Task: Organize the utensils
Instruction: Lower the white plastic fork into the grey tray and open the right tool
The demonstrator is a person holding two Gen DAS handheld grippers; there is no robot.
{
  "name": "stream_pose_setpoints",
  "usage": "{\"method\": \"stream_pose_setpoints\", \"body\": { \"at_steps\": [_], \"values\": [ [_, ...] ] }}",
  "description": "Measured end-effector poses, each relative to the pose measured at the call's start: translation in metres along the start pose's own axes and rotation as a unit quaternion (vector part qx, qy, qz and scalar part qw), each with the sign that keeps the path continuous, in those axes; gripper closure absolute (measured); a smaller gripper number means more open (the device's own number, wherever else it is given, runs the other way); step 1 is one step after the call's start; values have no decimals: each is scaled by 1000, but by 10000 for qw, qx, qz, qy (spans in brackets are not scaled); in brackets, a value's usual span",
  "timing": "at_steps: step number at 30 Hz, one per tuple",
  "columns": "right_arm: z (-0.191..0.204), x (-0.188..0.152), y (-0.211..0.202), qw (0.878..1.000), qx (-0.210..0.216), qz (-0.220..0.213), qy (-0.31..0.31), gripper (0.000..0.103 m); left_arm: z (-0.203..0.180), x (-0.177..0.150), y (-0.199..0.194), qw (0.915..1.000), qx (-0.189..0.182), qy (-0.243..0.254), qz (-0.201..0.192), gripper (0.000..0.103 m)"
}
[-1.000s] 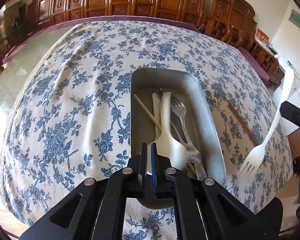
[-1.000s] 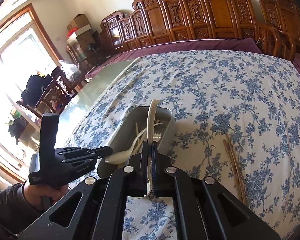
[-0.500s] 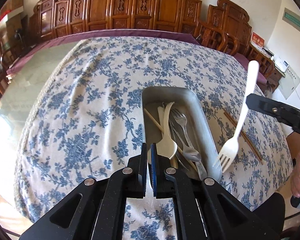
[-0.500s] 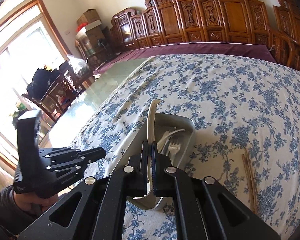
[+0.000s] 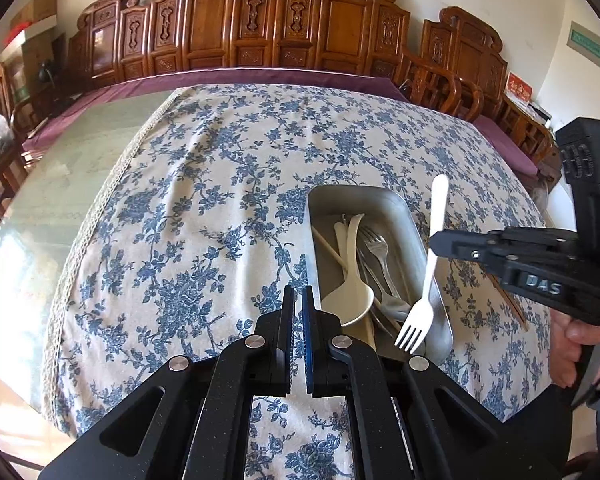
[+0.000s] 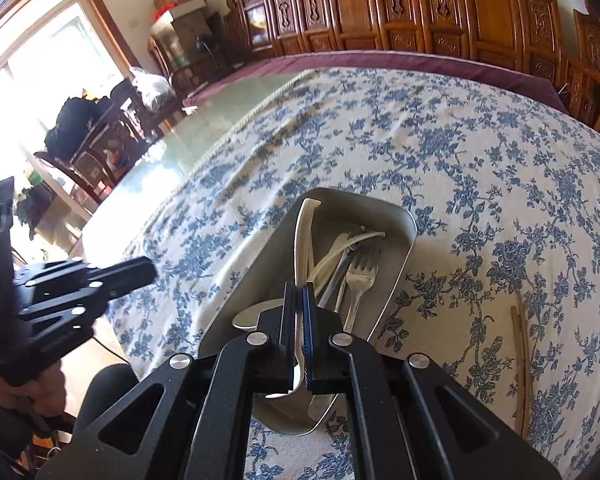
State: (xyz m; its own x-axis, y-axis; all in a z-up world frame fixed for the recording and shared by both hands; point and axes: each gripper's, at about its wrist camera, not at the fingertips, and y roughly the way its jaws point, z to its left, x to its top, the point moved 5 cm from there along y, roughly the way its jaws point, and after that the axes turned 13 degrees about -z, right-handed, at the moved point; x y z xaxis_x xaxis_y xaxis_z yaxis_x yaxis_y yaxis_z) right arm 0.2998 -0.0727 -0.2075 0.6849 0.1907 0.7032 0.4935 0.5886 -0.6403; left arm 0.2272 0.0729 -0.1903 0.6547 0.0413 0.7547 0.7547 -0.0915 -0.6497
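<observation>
A grey metal tray (image 5: 380,194) sits on the flowered tablecloth, holding a white spoon (image 5: 350,296), a metal fork (image 5: 376,242) and other cutlery. My right gripper (image 6: 298,291) is shut on the handle of a white plastic fork (image 6: 302,232). In the left wrist view this white fork (image 5: 418,320) hangs tines down over the tray's near right corner, with the right gripper (image 5: 436,240) clamped on its middle. My left gripper (image 5: 296,296) is shut with nothing in it, just left of the tray; it (image 6: 144,270) also shows at the left of the right wrist view.
A pair of brown chopsticks (image 6: 522,360) lies on the cloth right of the tray (image 6: 404,216). Carved wooden chairs line the table's far side. Bare glass tabletop lies beyond the cloth's left edge. A person's hand (image 5: 576,340) holds the right gripper's grip.
The right gripper has carried the white fork leftward, from beside the tray to over its near right corner. The left gripper has drawn back and up, away from the tray.
</observation>
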Motion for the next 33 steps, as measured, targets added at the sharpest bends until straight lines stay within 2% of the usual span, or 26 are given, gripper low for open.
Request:
{"method": "stream_pose_setpoints", "body": {
  "at_steps": [18,26,33],
  "values": [
    [-8,6,53,9994,-54,244,231,98,-6,2,-6,10000,1,93,-23,101],
    [-6,7,55,9996,-49,219,178,96,-8,1,-6,9999,7,114,-8,101],
    [-8,9,37,9998,-93,-42,150,94,-14,1,-9,9999,-14,150,-19,101]
  ]
}}
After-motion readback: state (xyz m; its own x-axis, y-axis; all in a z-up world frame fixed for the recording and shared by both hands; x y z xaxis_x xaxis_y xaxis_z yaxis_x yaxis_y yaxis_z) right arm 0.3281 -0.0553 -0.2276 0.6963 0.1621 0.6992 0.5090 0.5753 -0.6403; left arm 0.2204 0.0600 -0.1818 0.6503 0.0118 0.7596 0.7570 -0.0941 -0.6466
